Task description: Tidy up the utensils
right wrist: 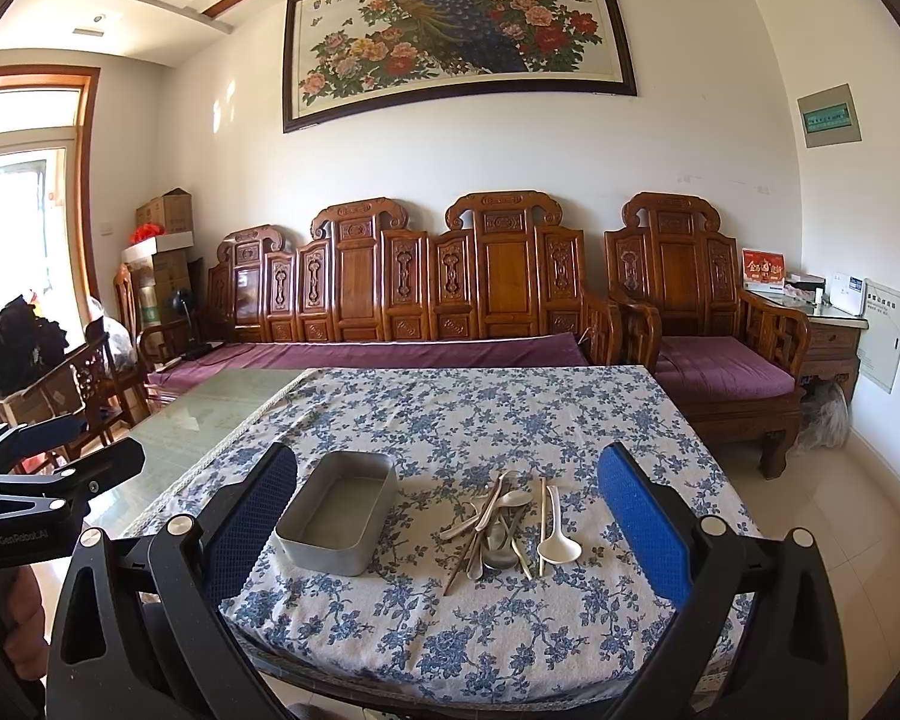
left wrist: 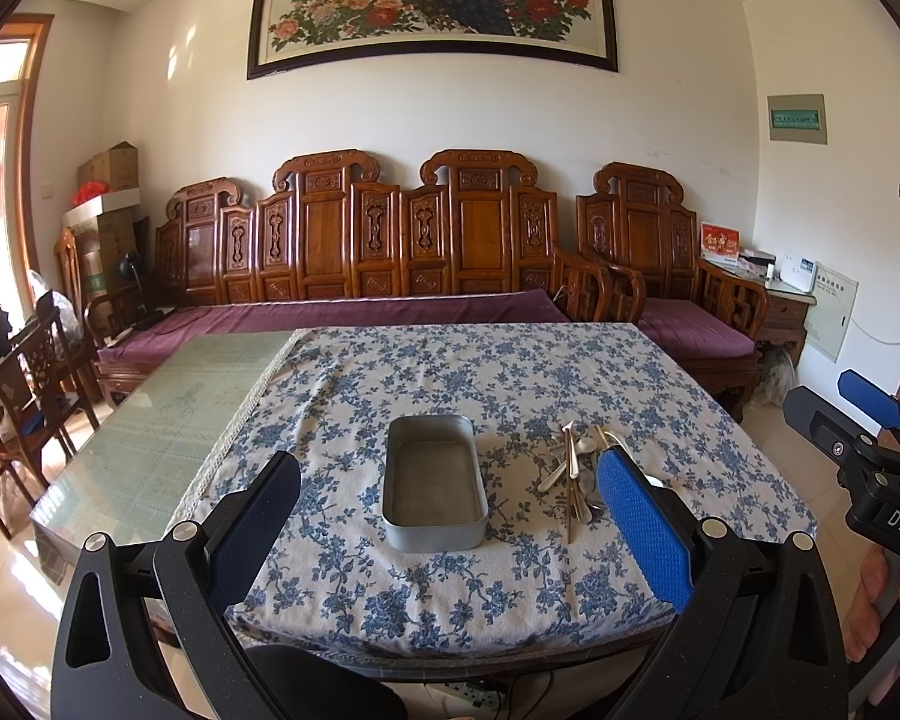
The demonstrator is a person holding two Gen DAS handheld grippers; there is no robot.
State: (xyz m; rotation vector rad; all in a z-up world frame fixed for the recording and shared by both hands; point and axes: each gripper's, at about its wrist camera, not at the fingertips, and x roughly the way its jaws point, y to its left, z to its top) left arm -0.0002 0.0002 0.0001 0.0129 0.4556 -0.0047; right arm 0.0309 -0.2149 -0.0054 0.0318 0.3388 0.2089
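Counter [right wrist: 570,420]: I see it carrying everything, covered on my side by a blue-flowered cloth [right wrist: 468,630]; a bare glass strip runs along its left part.

Sofa [right wrist: 390,354]: carved wood with a purple cushion, standing behind the counter against the wall.

Left claw [left wrist: 450,516]: spread wide and holding nothing, I see both fingers well apart, raised above the near edge of the counter. The tin sits framed between them, while the right finger's blue pad [left wrist: 645,528] covers part of the utensil pile.

Right claw [right wrist: 450,516]: also spread wide and empty, above the near edge, with the tin and the pile both framed between its fingers.

Tin [right wrist: 339,519]: an empty rectangular metal box with rounded corners, open side up, left of the pile and not touching it. From the left wrist view its long axis runs away from me toward the sofa; from the right wrist view it leans a little to the right as it goes back.

Utensil pile [right wrist: 498,525]: metal spoons and thin sticks, overlapping, just right of the tin. Most long axes run near to far, fanning slightly; some bowls lie at the far end, others at the near end.

White spoon [right wrist: 557,540]: at the pile's right edge, bowl toward me, handle pointing away toward the sofa.
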